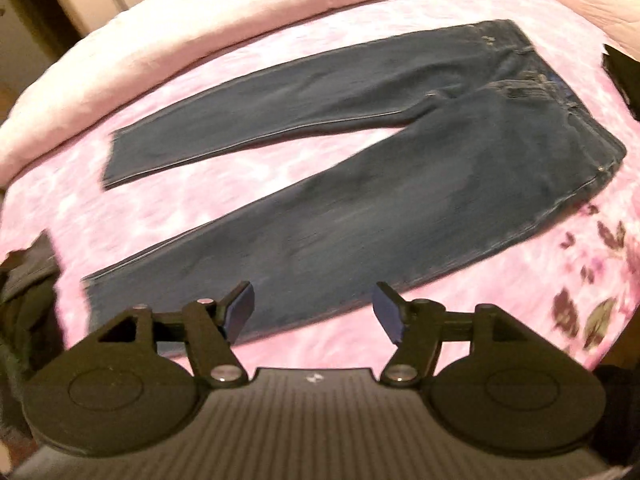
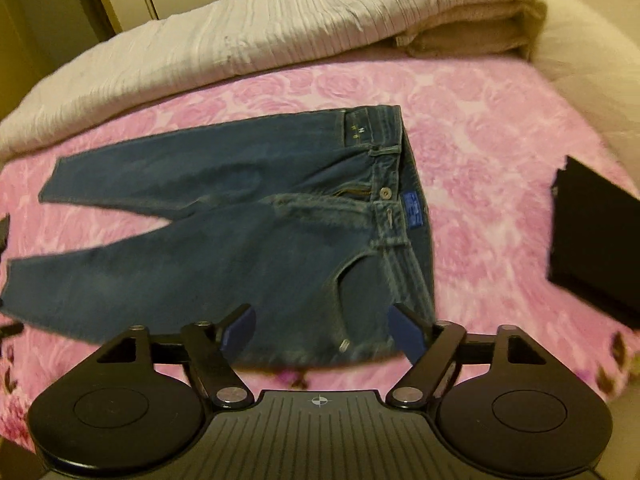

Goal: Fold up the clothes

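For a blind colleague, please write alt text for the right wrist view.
Blue jeans lie flat, unfolded, on a pink floral bedspread, waistband to the right, legs to the left. The open right gripper hovers over the nearest hip, holding nothing. A white blanket lies behind.

Both wrist cameras look forward and down along open fingers at close range. Left view faces the jeans [image 1: 360, 168] leg end; right view faces the waistband [image 2: 394, 196]. Both share the jeans on the pink bedspread [image 2: 500, 140].

Dark blue denim jeans [image 2: 224, 240] with a bright blue label [image 2: 414, 210] — beneath them a pink rose-patterned bedspread [image 2: 480, 140]; beyond them a white ribbed blanket [image 2: 280, 20].
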The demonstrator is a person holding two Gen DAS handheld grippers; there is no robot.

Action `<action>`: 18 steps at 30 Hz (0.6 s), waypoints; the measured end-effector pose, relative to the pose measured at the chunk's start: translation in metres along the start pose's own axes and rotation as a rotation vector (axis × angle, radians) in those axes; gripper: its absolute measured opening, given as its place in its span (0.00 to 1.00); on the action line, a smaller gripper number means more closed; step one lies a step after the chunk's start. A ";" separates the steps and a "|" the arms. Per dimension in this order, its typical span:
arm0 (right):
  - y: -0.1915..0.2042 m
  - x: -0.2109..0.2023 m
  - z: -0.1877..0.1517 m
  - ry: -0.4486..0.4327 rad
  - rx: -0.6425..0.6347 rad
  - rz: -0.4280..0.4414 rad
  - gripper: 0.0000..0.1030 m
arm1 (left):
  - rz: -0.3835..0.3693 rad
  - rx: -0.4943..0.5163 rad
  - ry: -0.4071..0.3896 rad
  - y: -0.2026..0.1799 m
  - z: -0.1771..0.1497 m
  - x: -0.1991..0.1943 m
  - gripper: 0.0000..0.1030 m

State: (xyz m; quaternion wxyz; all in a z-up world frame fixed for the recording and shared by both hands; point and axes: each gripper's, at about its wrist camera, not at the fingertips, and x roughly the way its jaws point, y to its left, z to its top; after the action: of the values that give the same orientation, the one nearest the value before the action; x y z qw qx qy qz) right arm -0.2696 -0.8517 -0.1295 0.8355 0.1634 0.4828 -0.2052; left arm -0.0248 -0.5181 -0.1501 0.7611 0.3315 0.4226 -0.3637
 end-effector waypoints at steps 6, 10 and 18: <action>0.061 -0.035 -0.023 0.003 -0.037 -0.034 0.81 | 0.049 -0.117 -0.001 0.043 -0.025 -0.042 0.66; 0.082 -0.057 -0.029 -0.015 -0.064 -0.045 0.81 | 0.081 -0.180 -0.032 0.059 -0.039 -0.069 0.67; 0.094 -0.098 -0.034 -0.094 -0.114 -0.046 0.82 | 0.115 -0.207 -0.099 0.046 -0.060 -0.119 0.67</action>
State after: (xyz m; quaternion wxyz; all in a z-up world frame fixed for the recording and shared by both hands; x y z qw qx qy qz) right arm -0.2918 -0.7367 -0.0534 0.8604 0.0947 0.4573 -0.2039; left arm -0.0552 -0.4128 -0.0616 0.8308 0.2563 0.4001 -0.2898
